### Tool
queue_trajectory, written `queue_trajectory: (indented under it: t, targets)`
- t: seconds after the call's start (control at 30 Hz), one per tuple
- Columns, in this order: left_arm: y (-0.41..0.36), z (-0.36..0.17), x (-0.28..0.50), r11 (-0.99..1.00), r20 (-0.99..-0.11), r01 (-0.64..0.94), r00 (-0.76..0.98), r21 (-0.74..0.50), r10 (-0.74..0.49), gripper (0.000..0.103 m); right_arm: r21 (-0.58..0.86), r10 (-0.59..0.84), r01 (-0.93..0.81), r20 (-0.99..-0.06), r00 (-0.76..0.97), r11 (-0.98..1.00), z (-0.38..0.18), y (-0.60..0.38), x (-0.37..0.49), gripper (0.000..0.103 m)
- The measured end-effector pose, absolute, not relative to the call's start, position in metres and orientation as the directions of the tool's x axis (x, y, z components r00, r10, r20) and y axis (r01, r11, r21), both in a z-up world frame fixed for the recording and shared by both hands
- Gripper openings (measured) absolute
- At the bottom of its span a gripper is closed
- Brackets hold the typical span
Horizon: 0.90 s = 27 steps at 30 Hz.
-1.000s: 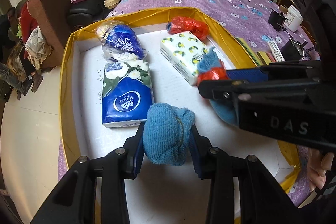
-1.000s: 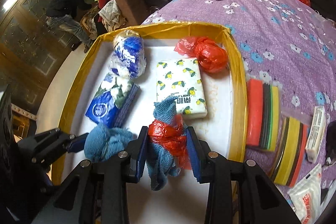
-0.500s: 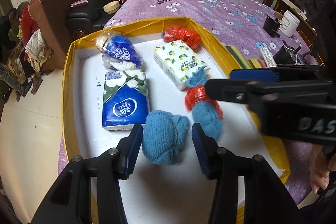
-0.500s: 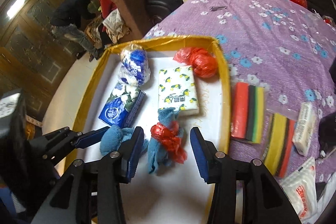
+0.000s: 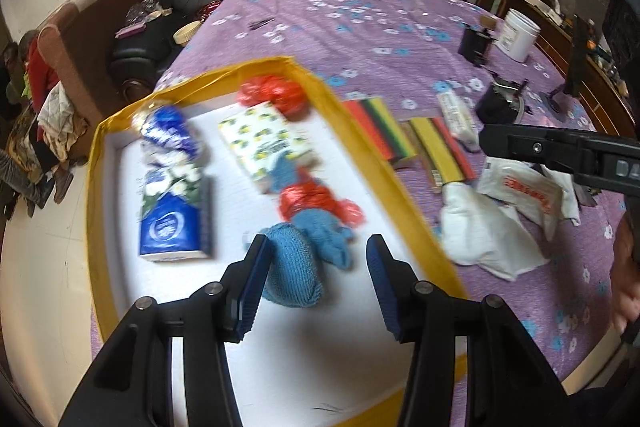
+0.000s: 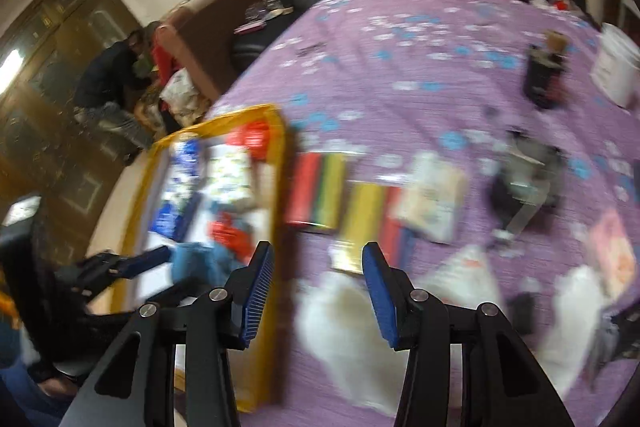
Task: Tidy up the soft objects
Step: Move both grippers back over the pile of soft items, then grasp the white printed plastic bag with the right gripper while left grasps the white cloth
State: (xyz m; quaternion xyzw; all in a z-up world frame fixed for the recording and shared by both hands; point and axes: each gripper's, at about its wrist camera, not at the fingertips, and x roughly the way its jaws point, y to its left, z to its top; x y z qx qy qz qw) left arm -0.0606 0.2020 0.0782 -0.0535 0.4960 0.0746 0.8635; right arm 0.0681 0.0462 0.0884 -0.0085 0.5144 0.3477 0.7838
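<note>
A yellow-rimmed tray [image 5: 360, 135] with a white floor holds a rolled blue cloth [image 5: 292, 267] and a blue cloth tied with red plastic [image 5: 316, 207]. My left gripper [image 5: 316, 279] hangs open above the tray's near end. The rolled cloth lies loose by its left finger [image 5: 252, 279], and no pad presses on it. My right gripper [image 6: 316, 291] is open and holds nothing, above the purple bedspread just right of the tray [image 6: 276, 163]. A white soft bundle [image 6: 352, 327] lies blurred under it. The same white bundle [image 5: 480, 231] lies outside the tray in the left wrist view.
Blue tissue packs [image 5: 172, 211], a lemon-print tissue pack [image 5: 264, 139] and a red bag [image 5: 276, 95] fill the tray's far half. Striped sponge packs [image 5: 380, 127] lie right of the tray, with white bags [image 5: 528, 187] near them. Black gear and a white tub [image 5: 516, 35] stand farther right.
Both grippers opened and let go of their cloths, which now lie in the tray. The left one drew back a little. The right one swung right, out over the bedspread.
</note>
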Motion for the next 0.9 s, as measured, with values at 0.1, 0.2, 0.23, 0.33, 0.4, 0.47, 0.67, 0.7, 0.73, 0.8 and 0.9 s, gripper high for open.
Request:
queue_trajectory:
  t: [0.1,0.2,0.23,0.33,0.4,0.47,0.67,0.7,0.73,0.8,0.9]
  targets:
    - [0.187,0.081,-0.058,0.987,-0.862,-0.16,0.502,-0.016,0.068,0.052,0.272,0.469,-0.548,-0.844,0.259,0.791,0.078,0.02,0.075,0.05]
    - [0.173,0.084,-0.056,0.989,-0.861,-0.146,0.505,-0.015,0.062,0.054,0.205,0.404,-0.556,-0.877,0.261,0.805,0.064,0.0,0.077,0.05]
    - [0.17,0.085,-0.056,0.99,-0.861,-0.142,0.506,-0.017,0.058,0.054,0.196,0.393,-0.558,-0.883,0.258,0.807,0.059,-0.004,0.077,0.05]
    - [0.156,0.086,-0.052,0.991,-0.861,-0.127,0.507,-0.033,0.036,0.059,0.168,0.361,-0.567,-0.9,0.245,0.806,0.047,-0.014,0.076,0.05]
    - [0.148,0.086,-0.048,0.993,-0.864,-0.112,0.503,-0.046,0.017,0.063,0.144,0.336,-0.578,-0.911,0.24,0.803,0.037,-0.017,0.076,0.05]
    - [0.135,0.084,-0.042,0.995,-0.874,-0.084,0.486,-0.052,-0.005,0.067,0.148,0.338,-0.595,-0.915,0.22,0.79,0.03,-0.02,0.077,0.05]
    - [0.109,0.077,-0.026,0.996,-0.886,-0.047,0.461,-0.071,-0.042,0.073,0.134,0.344,-0.654,-0.916,0.205,0.744,0.025,-0.026,0.062,0.03]
    - [0.105,0.074,-0.023,0.997,-0.889,-0.042,0.455,-0.072,-0.045,0.073,0.14,0.348,-0.65,-0.915,0.203,0.747,0.027,-0.03,0.06,0.029]
    - [0.101,0.071,-0.019,0.997,-0.895,-0.038,0.444,-0.071,-0.046,0.073,0.152,0.353,-0.641,-0.915,0.197,0.753,0.029,-0.036,0.056,0.026]
    - [0.095,0.064,-0.011,0.997,-0.905,-0.035,0.423,-0.064,-0.044,0.074,0.167,0.362,-0.62,-0.91,0.203,0.766,0.035,-0.053,0.049,0.023]
    - [0.087,0.053,-0.001,0.999,-0.921,-0.019,0.388,-0.044,-0.034,0.074,0.163,0.351,-0.59,-0.91,0.22,0.791,0.039,-0.079,0.036,0.023]
